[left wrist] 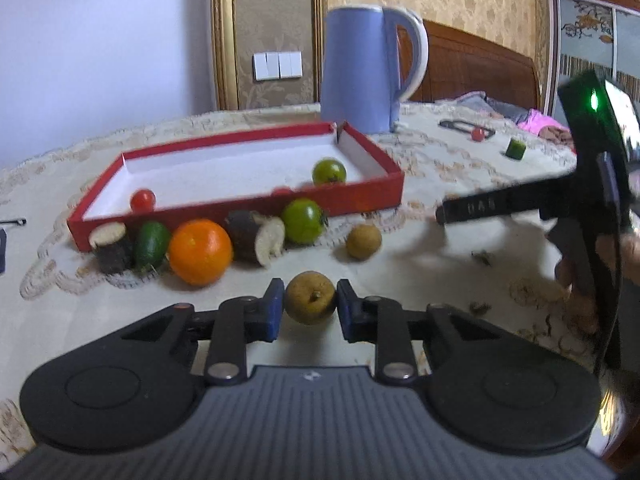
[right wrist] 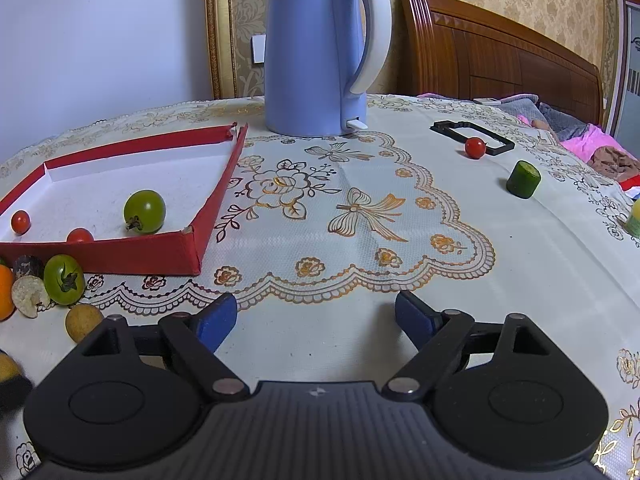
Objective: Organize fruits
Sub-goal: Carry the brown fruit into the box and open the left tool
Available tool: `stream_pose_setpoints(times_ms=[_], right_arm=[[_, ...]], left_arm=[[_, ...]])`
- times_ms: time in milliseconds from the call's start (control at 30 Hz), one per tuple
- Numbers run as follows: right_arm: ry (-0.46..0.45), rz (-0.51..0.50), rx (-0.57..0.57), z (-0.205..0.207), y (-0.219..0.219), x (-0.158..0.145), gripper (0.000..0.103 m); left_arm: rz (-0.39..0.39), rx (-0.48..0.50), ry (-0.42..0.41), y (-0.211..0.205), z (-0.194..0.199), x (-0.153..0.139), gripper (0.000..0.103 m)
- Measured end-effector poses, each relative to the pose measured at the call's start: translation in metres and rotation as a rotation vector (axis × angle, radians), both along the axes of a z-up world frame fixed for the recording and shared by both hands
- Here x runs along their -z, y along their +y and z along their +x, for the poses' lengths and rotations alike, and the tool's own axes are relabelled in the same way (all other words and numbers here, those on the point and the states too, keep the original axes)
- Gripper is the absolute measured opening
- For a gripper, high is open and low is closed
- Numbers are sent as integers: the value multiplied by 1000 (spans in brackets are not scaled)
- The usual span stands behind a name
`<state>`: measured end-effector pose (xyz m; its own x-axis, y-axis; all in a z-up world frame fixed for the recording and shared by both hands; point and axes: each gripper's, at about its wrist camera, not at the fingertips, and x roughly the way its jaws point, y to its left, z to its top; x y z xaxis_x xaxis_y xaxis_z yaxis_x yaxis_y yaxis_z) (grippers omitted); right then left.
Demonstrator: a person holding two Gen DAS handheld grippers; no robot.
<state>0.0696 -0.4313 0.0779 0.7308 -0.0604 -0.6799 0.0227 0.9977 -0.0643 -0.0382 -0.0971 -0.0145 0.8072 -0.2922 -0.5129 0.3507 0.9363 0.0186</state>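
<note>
The left gripper has its jaws closed narrowly around a brown longan just above the surface, in front of the red tray. The right gripper hovers over the patterned cloth with its jaws spread wide and nothing between them. Inside the tray lie a green tomato and two red cherry tomatoes, while an orange, another green tomato and a second longan sit just outside its near wall.
</note>
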Motion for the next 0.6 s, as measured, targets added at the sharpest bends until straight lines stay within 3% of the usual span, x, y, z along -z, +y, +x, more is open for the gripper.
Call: stream_pose_setpoints(times_ms=[300, 600], right_arm=[[-1, 0, -1, 0, 0, 1, 87], [-1, 1, -1, 1, 0, 1, 88]], left_arm=[[-42, -64, -61, 19, 46, -45, 25], [-37, -213, -9, 34, 130, -43, 25]])
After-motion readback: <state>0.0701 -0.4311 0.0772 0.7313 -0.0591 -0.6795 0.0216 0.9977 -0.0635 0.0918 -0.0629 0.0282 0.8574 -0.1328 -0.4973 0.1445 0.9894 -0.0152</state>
